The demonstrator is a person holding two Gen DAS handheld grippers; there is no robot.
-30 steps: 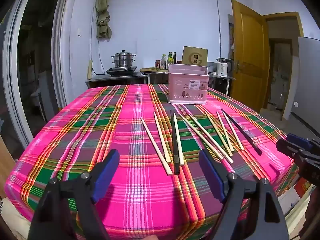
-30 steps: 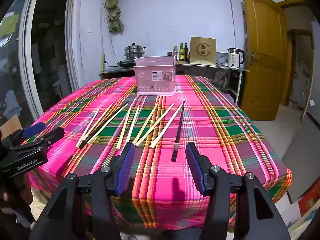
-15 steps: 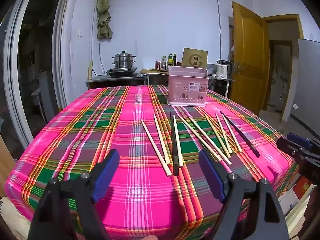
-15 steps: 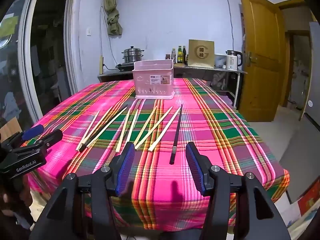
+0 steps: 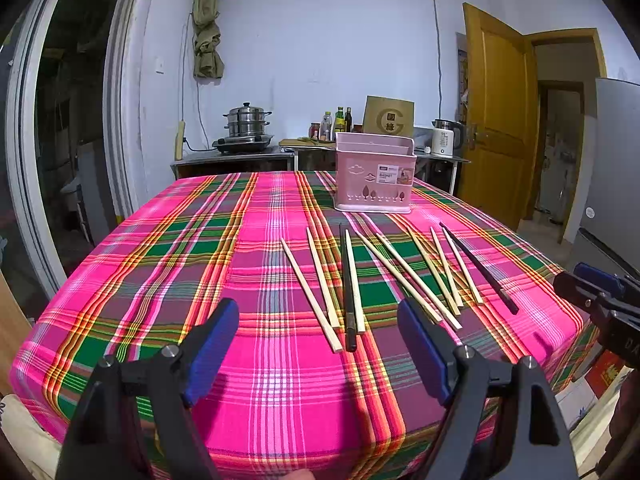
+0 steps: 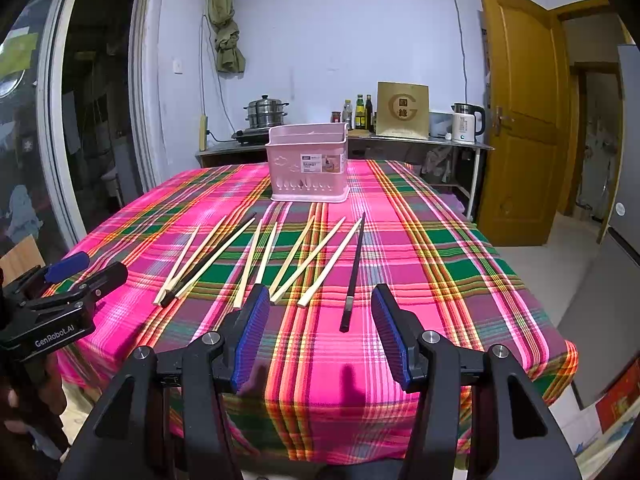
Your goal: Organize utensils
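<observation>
Several pale wooden chopsticks (image 5: 310, 292) and two dark ones (image 5: 347, 288) lie fanned on the plaid tablecloth (image 5: 160, 264). Behind them stands a pink utensil basket (image 5: 374, 180), empty as far as I can see. My left gripper (image 5: 316, 332) is open and empty, just above the near ends of the left chopsticks. My right gripper (image 6: 318, 320) is open and empty, with the near end of a dark chopstick (image 6: 352, 276) lying in front of its gap. The basket (image 6: 308, 170) and the pale chopsticks (image 6: 308, 258) also show in the right wrist view.
The table's near edge (image 6: 320, 432) lies just under both grippers. Each gripper shows in the other's view, the left one (image 6: 60, 292) at the left and the right one (image 5: 600, 296) at the right. A counter with a steamer pot (image 5: 246, 124), bottles and a kettle (image 5: 444, 140) stands behind.
Both grippers have dropped slightly and moved a little closer to the near ends of the chopsticks. Their jaws stay open. Nothing on the table has moved.
</observation>
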